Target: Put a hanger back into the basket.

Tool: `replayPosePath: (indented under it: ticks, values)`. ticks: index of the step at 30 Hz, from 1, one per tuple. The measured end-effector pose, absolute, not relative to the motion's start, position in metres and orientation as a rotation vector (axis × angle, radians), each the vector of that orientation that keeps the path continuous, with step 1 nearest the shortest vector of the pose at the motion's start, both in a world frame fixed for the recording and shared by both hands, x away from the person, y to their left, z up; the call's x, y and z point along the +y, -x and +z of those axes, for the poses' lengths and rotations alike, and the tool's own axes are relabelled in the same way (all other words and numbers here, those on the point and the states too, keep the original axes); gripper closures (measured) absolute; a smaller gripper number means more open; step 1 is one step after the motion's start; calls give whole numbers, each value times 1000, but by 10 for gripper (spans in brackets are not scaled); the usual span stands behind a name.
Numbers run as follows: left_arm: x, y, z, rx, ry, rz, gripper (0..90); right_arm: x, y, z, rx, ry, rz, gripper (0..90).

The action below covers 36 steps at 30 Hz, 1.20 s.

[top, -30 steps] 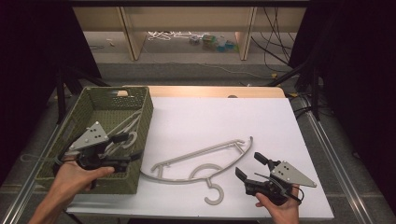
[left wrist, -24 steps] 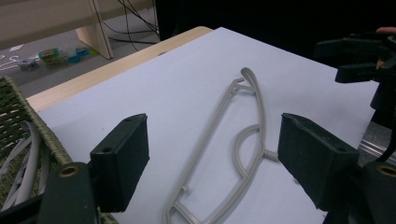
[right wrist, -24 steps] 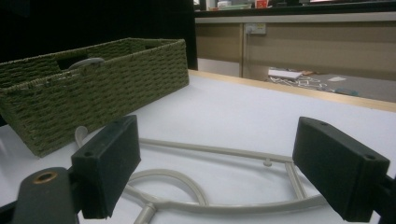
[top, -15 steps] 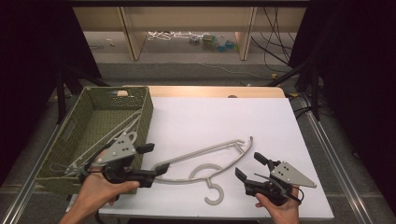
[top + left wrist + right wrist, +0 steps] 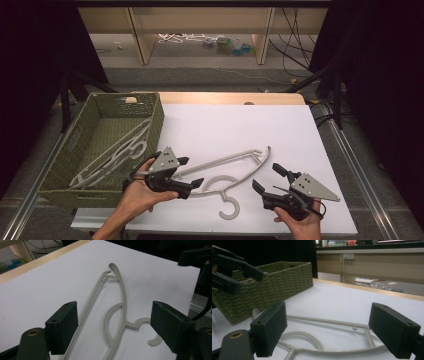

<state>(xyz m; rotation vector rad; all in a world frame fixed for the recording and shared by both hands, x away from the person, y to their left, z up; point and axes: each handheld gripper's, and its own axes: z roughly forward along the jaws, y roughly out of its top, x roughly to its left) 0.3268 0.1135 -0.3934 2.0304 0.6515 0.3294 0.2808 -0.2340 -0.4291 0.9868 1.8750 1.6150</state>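
Hanger (image 5: 117,315) end cut off below left gripper (image 5: 117,332).

A grey hanger (image 5: 230,172) lies flat on the white desk (image 5: 240,125). The left gripper (image 5: 190,172) is at the hanger's left end, fingers apart around it. The right gripper (image 5: 269,179) sits just right of the hanger's hook, fingers apart. A green basket (image 5: 150,107) left of the hanger holds more hangers (image 5: 112,155).

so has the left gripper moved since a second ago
Yes. In the high view the left gripper has swung right, off the green basket and out over the white table to the hanger's end, jaws open.
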Motion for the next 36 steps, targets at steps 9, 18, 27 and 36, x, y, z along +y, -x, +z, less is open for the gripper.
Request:
replayPosePath:
  ticks: [9, 18, 27, 36]
  values:
    - [97, -333, -427, 617, -2099, 305, 187, -234, -281, -429, 1873, -984, 1619, 158]
    - [92, -333, -439, 611, -2123, 291, 183, -233, -280, -429, 1893, -990, 1605, 158]
    - [90, -334, -448, 585, -2205, 285, 179, -233, -280, -429, 1897, -978, 1614, 158]
    - [89, -339, -455, 563, -2270, 249, 170, -233, -279, -427, 1900, -978, 1615, 157]
